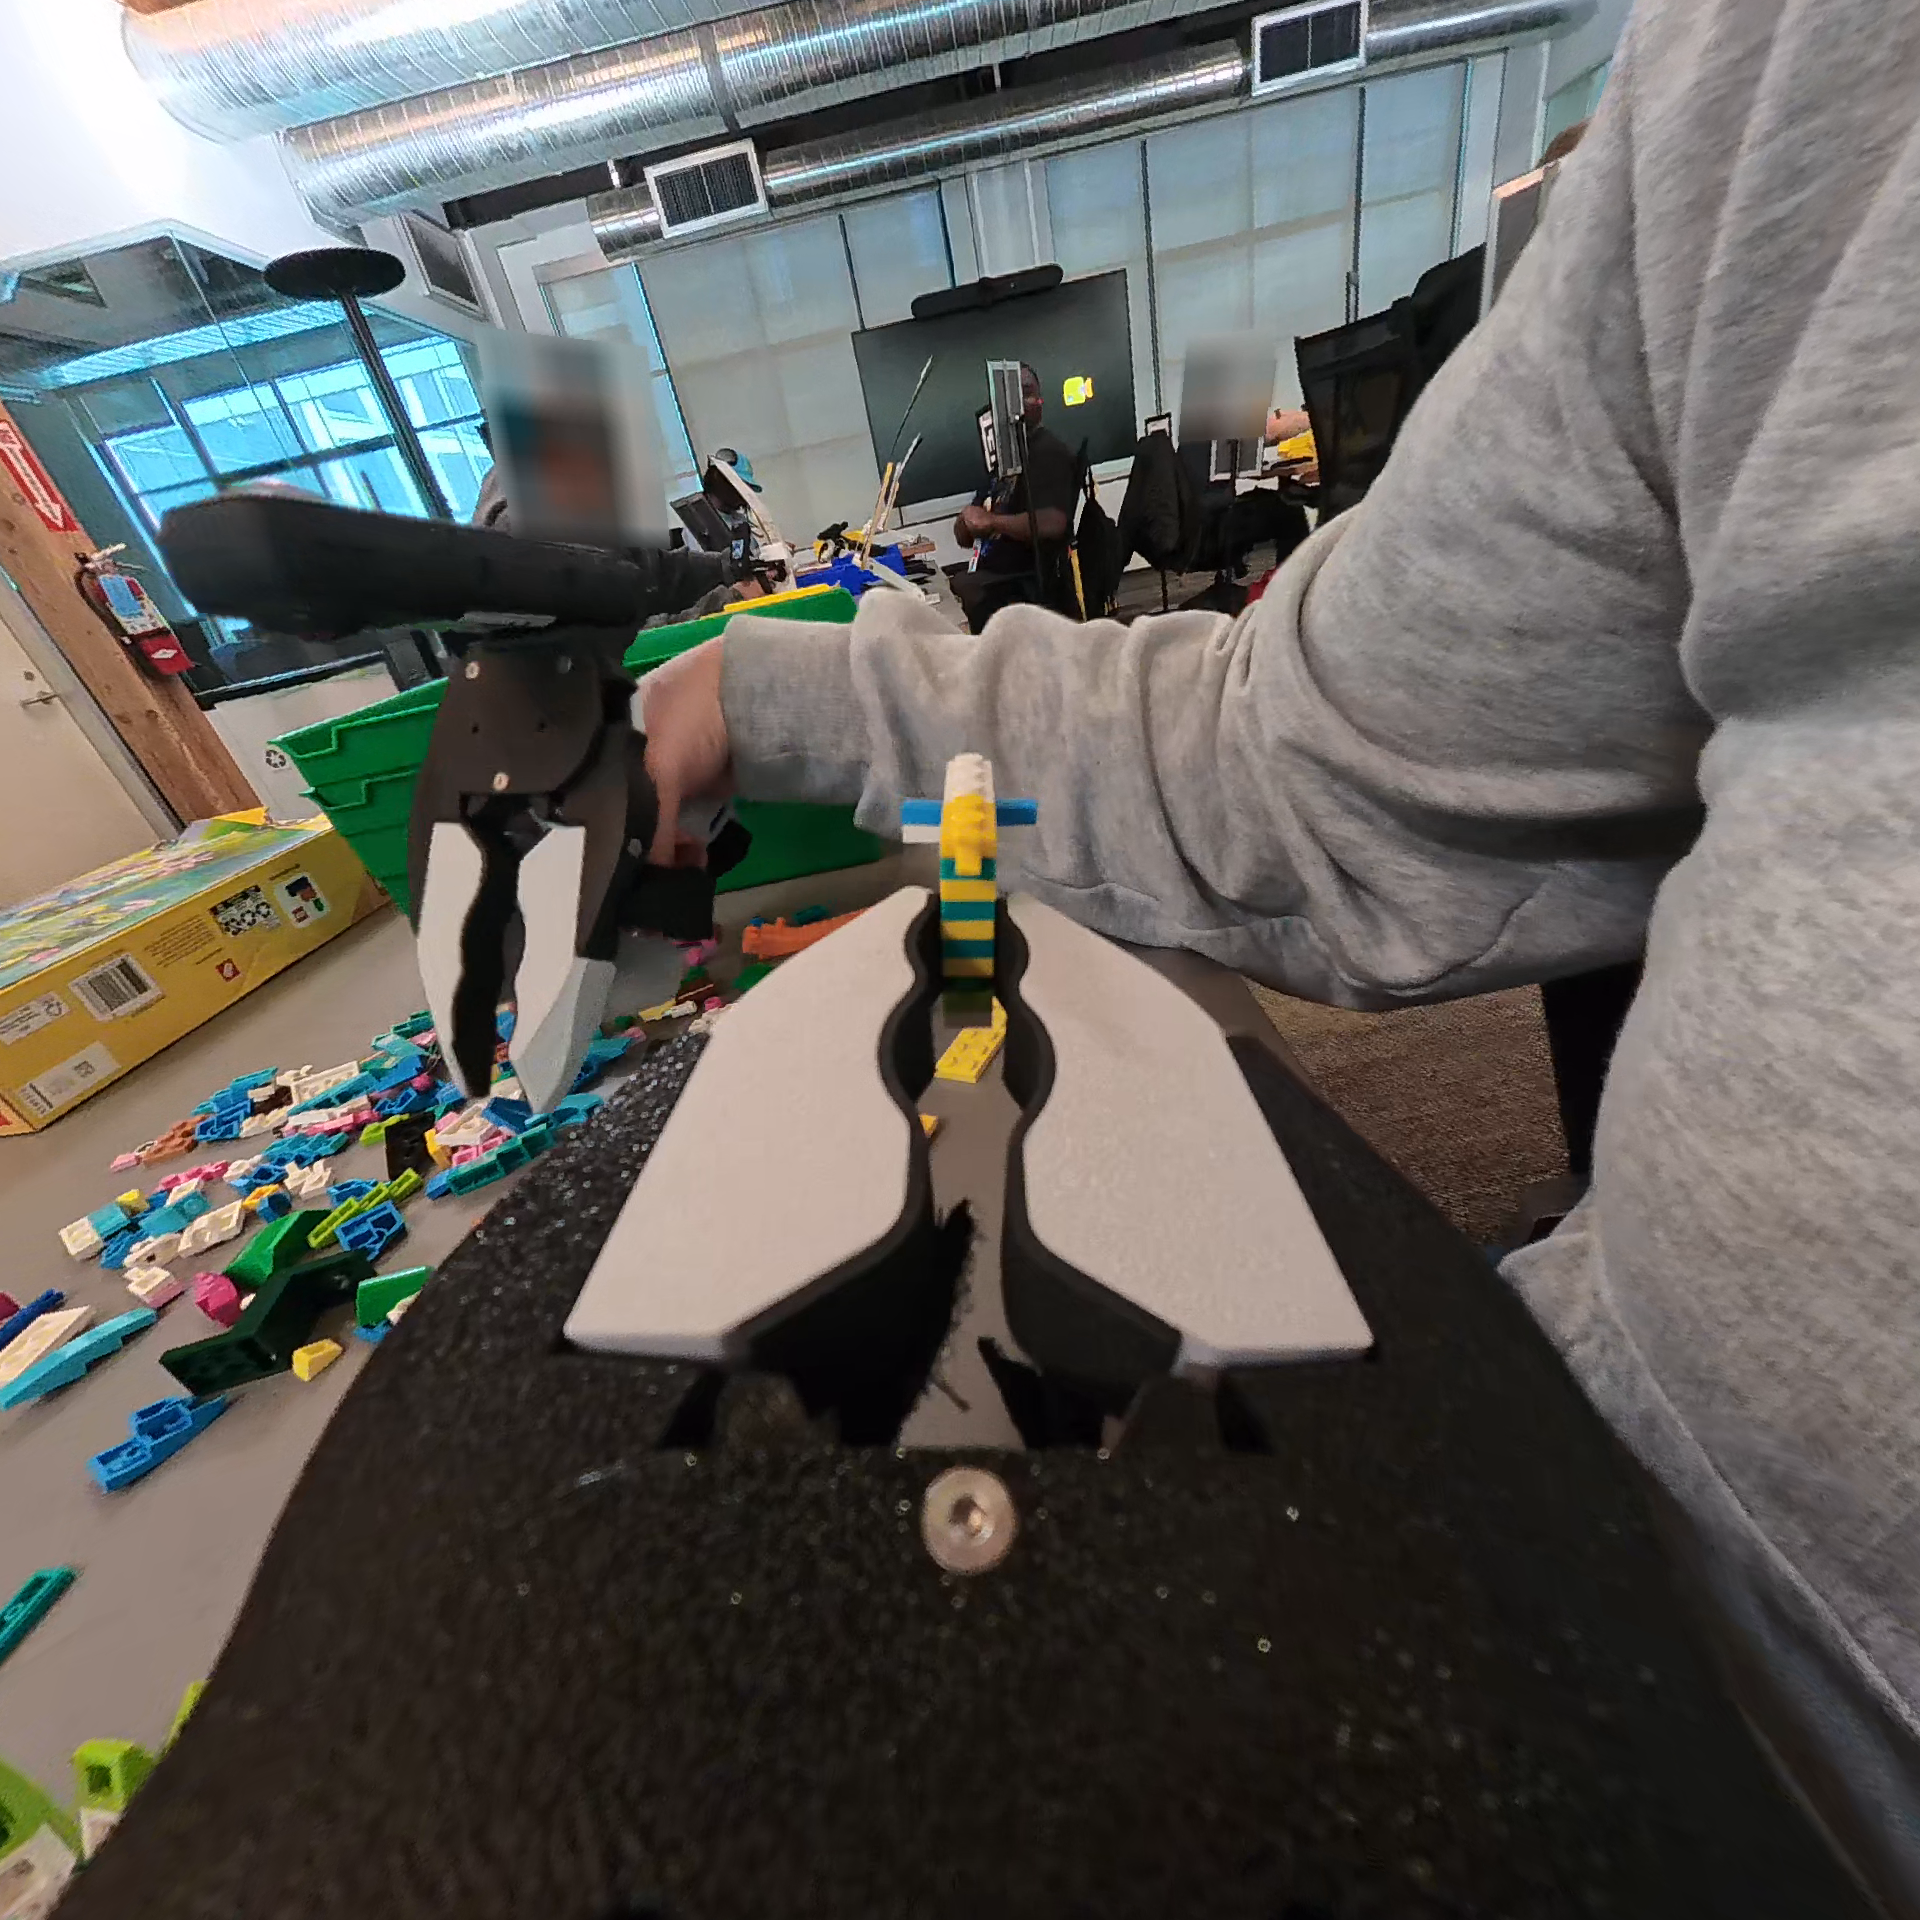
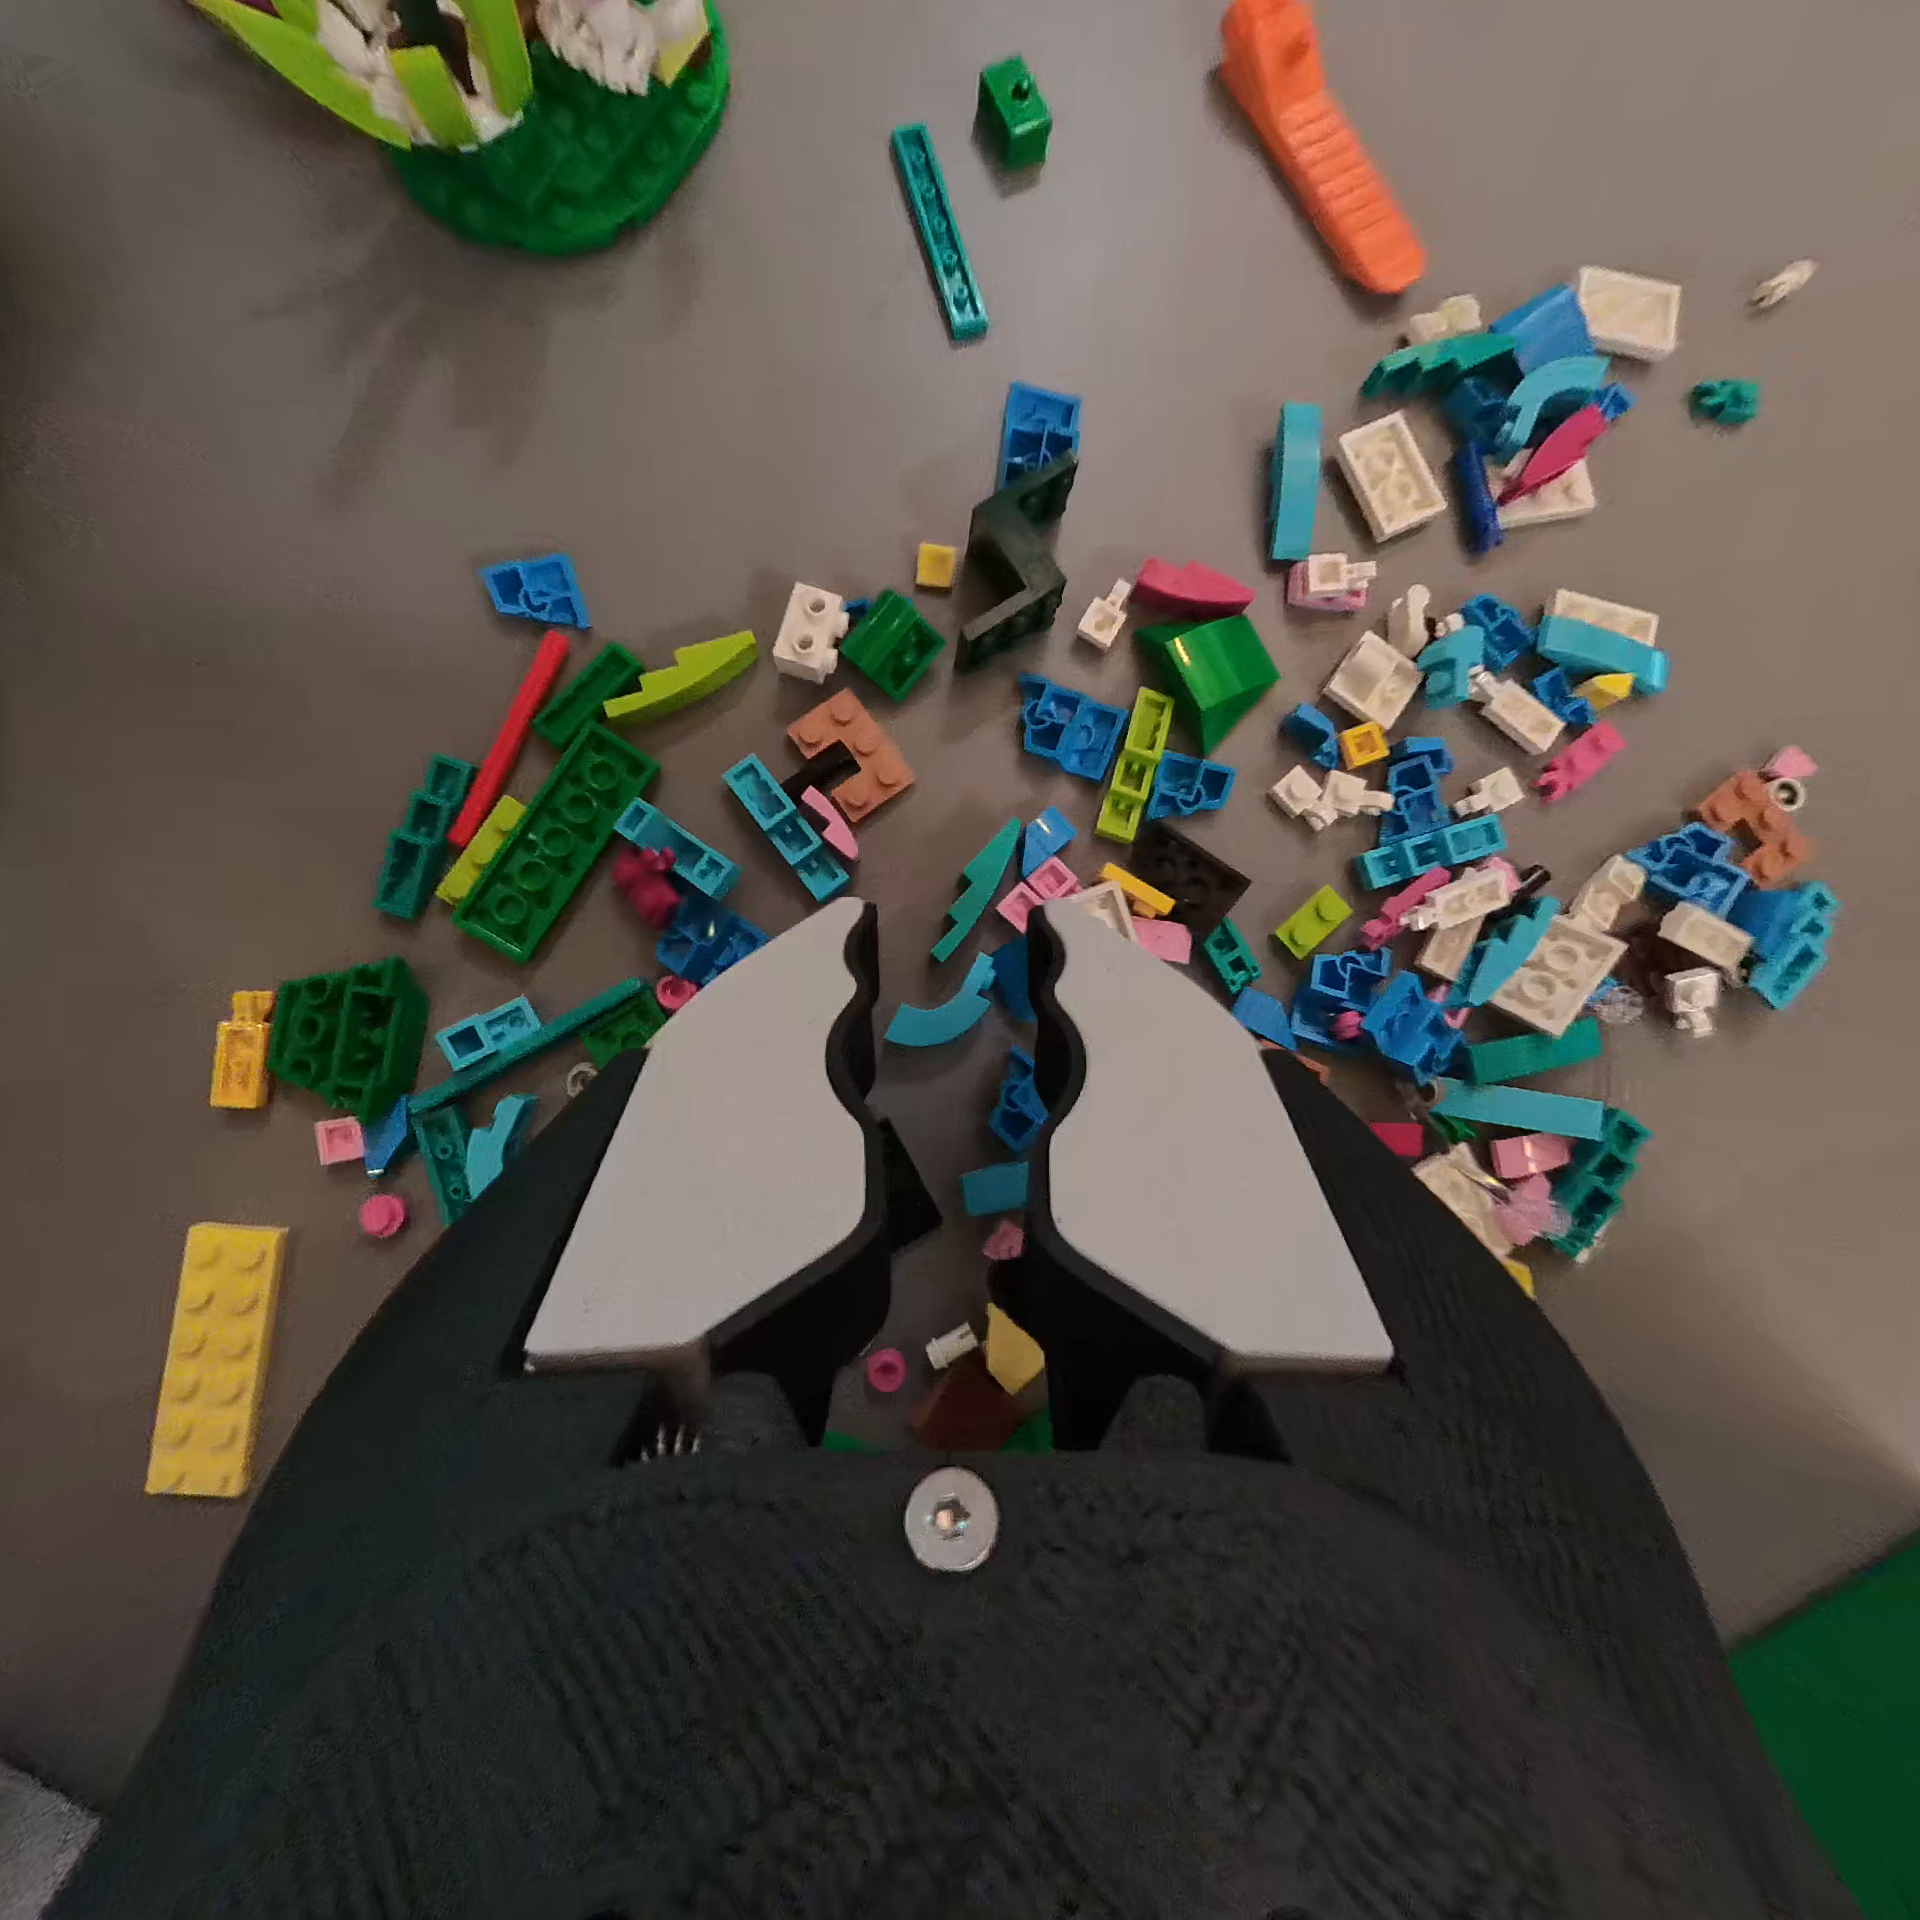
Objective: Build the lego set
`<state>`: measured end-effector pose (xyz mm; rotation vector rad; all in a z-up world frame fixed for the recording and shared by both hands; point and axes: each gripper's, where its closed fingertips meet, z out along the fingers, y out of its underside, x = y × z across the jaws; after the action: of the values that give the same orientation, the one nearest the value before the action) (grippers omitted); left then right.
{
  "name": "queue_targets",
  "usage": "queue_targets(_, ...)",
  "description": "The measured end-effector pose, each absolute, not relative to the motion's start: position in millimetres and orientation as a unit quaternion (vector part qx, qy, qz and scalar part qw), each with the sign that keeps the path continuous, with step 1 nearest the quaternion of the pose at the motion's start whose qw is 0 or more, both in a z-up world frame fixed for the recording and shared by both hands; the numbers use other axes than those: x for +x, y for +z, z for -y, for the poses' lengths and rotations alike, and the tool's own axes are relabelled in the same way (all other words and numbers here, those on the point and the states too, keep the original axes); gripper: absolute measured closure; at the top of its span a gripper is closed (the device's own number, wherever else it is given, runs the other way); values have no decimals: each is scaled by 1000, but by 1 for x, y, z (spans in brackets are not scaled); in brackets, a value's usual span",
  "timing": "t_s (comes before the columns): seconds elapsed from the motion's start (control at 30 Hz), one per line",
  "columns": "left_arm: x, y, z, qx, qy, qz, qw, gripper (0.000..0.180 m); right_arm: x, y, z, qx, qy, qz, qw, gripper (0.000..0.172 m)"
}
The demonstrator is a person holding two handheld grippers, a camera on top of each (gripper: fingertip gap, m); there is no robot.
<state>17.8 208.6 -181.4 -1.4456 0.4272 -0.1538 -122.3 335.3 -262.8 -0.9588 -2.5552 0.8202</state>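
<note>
My left gripper [image 1: 968, 914] is shut on a small brick tower [image 1: 968, 862] of yellow and teal layers with a white top and a blue crossbar. It holds the tower upright above the grey table [image 1: 208, 1538]. My right gripper [image 2: 953, 920] is open and empty, pointing down over a pile of loose bricks [image 2: 1143, 748]. A light-blue curved piece [image 2: 940, 1013] and a teal jagged piece [image 2: 982, 883] lie on the table under the gap between its fingers. The right gripper also shows in the left wrist view [image 1: 509, 1081], hovering just above the pile.
A yellow box [image 1: 156, 956] and green bins [image 1: 364, 769] stand at the back left. An orange brick separator [image 2: 1320, 156], a green round plant model [image 2: 561, 135] and a long yellow plate [image 2: 213, 1361] lie around the pile. A grey sleeve [image 1: 1351, 727] crosses behind the tower. The grippers' ends are close to 20 cm from one another. From either gripper's tips it is about 15 cm to the long yellow plate [image 2: 213, 1361].
</note>
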Motion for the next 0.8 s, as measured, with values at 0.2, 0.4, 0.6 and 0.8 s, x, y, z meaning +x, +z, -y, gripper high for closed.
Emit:
queue_targets(0.2,17,-181,-208,-655,-75,-190,728,172,-123,-272,-335,-349,261,890,133,159)
queue_targets(0.4,17,-181,-207,-654,-77,-189,728,172,-121,-280,-336,-351,216,902,130,159)
queue_targets(0.6,18,-181,-207,-654,-77,-189,729,172,-124,-283,-338,-350,192,906,139,168)
queue_targets(0.8,16,-181,-206,-653,-79,-185,730,172,-130,-274,-339,-343,193,902,178,169)
